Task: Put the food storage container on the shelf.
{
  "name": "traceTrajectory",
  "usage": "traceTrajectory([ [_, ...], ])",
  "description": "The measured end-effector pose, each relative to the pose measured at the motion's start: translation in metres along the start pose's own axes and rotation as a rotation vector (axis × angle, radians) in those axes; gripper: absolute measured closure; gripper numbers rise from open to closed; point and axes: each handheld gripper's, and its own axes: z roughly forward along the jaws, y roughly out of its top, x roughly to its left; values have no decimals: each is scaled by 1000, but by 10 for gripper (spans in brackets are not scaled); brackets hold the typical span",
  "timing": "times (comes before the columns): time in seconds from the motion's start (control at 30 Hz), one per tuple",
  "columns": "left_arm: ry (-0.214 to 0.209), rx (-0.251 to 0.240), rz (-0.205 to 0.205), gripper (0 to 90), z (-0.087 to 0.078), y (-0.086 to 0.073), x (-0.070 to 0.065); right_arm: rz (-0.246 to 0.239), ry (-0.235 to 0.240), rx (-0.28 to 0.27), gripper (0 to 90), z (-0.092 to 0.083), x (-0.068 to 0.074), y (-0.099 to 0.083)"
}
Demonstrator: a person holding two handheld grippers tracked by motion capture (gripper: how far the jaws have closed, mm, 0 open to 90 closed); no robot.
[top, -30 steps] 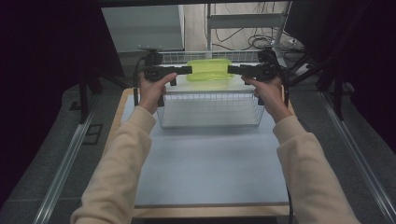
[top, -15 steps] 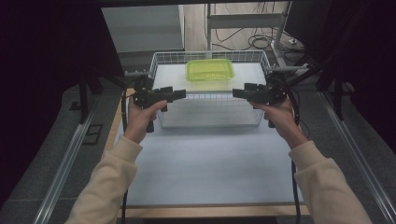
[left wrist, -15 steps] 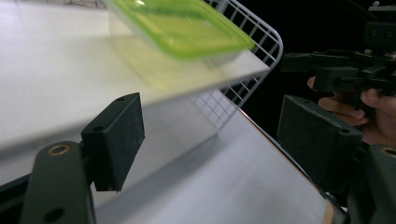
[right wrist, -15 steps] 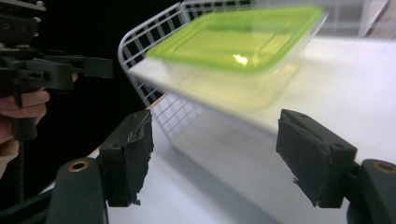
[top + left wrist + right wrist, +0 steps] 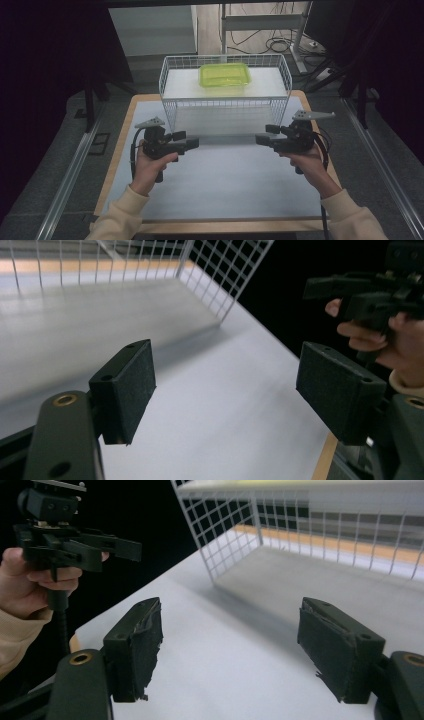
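Observation:
A white wire basket (image 5: 225, 107) stands at the far end of the table, and a green translucent lidded container (image 5: 225, 75) lies inside it at the back. My left gripper (image 5: 192, 142) hovers over the white mat in front of the basket's left corner, pointing right, open and empty (image 5: 225, 387). My right gripper (image 5: 261, 139) hovers in front of the basket's right corner, pointing left, open and empty (image 5: 230, 647). The two grippers face each other, a hand's width apart. The basket's mesh corner (image 5: 225, 285) is seen from the left gripper view.
The table (image 5: 120, 150) has a wooden rim and a white mat (image 5: 225, 185) on top. Metal rails (image 5: 70, 175) run along both sides on the floor. Cables and a table leg (image 5: 280, 40) lie behind the basket. The other hand and gripper (image 5: 60, 545) show in the right gripper view.
Both grippers have drawn back from the basket's far rim toward the person and come down to the mat in front of the basket. The green container stays in the basket.

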Motion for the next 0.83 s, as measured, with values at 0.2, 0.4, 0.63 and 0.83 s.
traceTrajectory([
  [0.2,1,27,7,233,2,-27,-1,-3,1,15,262,-1,2,-27],
  [0.4,10,86,19,234,12,-64,0,-37,-9,77,261,3,7,-67],
  [0.63,10,123,16,235,20,-74,1,-34,-15,93,261,7,5,-82],
  [0.83,11,116,-1,235,19,-76,3,-54,-17,76,259,5,9,-80],
])
